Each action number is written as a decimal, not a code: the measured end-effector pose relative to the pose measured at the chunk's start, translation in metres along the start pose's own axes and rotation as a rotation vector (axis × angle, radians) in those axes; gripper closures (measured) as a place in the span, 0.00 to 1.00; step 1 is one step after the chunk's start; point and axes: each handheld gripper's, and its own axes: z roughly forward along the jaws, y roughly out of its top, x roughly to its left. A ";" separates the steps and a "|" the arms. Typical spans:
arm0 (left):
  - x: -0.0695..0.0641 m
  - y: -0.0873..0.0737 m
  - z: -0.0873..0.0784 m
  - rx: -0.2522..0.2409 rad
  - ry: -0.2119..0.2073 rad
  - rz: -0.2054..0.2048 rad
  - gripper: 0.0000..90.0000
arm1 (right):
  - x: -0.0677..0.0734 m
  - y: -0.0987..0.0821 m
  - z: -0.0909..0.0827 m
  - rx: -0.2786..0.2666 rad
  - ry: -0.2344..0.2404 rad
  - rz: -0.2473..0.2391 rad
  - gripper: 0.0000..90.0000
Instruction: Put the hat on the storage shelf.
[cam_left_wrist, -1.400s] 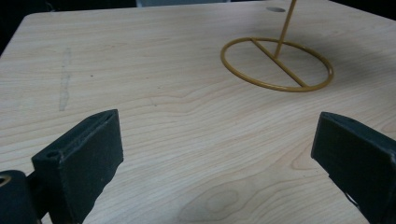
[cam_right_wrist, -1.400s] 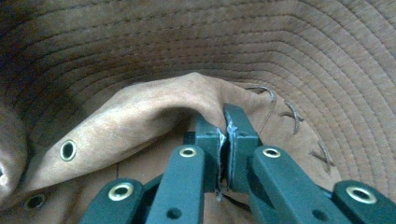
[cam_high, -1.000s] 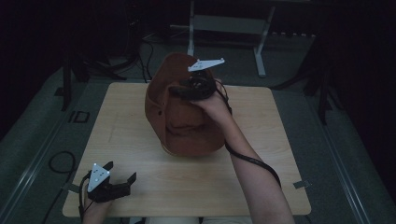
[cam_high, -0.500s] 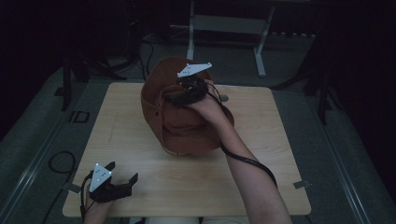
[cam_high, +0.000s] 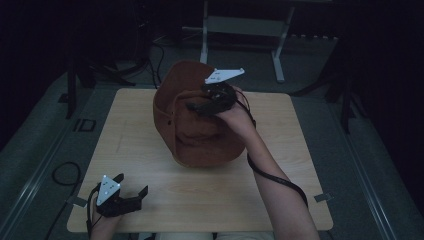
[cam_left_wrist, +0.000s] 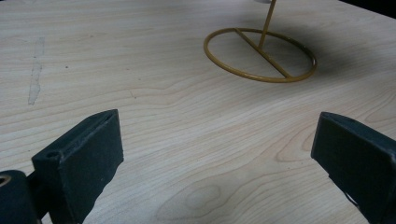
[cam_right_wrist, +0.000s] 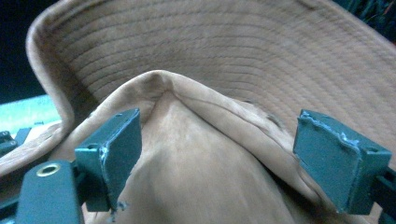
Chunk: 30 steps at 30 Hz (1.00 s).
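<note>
The brown hat (cam_high: 192, 127) sits in the middle of the high view, draped over a stand on the bench (cam_high: 280, 200), brim turned up toward the upper part of the frame. The right gripper (cam_high: 197, 106) hovers at the hat's upper centre; its jaws have just been opening and now stand spread, with a fold of crown (cam_right_wrist: 187, 140) between them but not pinched.

The risk, as it looks, is that the soft fabric slumps or slides off the stand now it is let go, or a jaw snags the brim on the way out and tips the stand's yellow ring base (cam_left_wrist: 260, 55).

The left gripper (cam_high: 131, 196) rests at the lower left of the frame near the bench's front edge, jaws spread with nothing between them. Open bench lies left and right of the hat; the far edge is close behind it.
</note>
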 end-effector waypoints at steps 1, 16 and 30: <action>0.000 0.000 0.000 -0.001 0.001 -0.004 0.03 | 0.000 -0.002 -0.005 -0.012 -0.005 0.003 0.17; -0.002 -0.001 0.002 0.006 0.001 -0.004 0.03 | -0.008 -0.053 -0.062 0.002 -0.032 0.053 0.17; -0.004 0.000 0.004 0.013 0.002 0.004 0.03 | -0.007 -0.118 -0.125 -0.026 -0.104 0.100 0.17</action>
